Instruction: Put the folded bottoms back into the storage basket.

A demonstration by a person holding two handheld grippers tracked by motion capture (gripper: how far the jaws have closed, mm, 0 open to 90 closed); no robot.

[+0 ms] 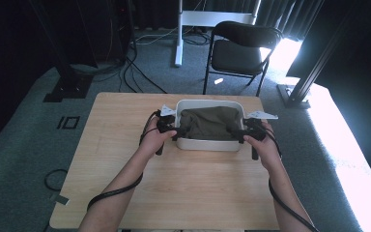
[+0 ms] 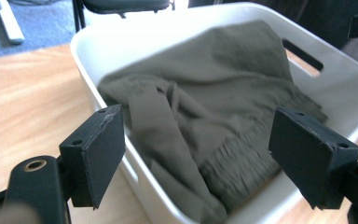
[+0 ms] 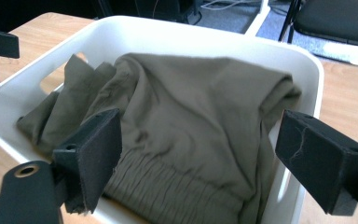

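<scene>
A white plastic bin (image 1: 207,145) with handle slots stands at the far middle of the wooden table (image 1: 174,183). An olive-green garment (image 1: 210,122) lies bunched inside it, its ribbed hem toward the ends. My left gripper (image 1: 176,133) sits at the bin's left end, open. In the left gripper view its jaws (image 2: 196,158) stand wide before the bin (image 2: 121,42) and the garment (image 2: 223,93), pressing on nothing. My right gripper (image 1: 232,131) is at the bin's right end, open. Its jaws (image 3: 198,163) stand wide apart in front of the garment (image 3: 191,107) and the bin's rim (image 3: 191,28).
A black folding chair (image 1: 239,48) stands on the carpet beyond the table, beside a white desk leg (image 1: 178,34). Black stands and cables lie at the far left of the floor. Bare wood stretches between the bin and the table's near edge.
</scene>
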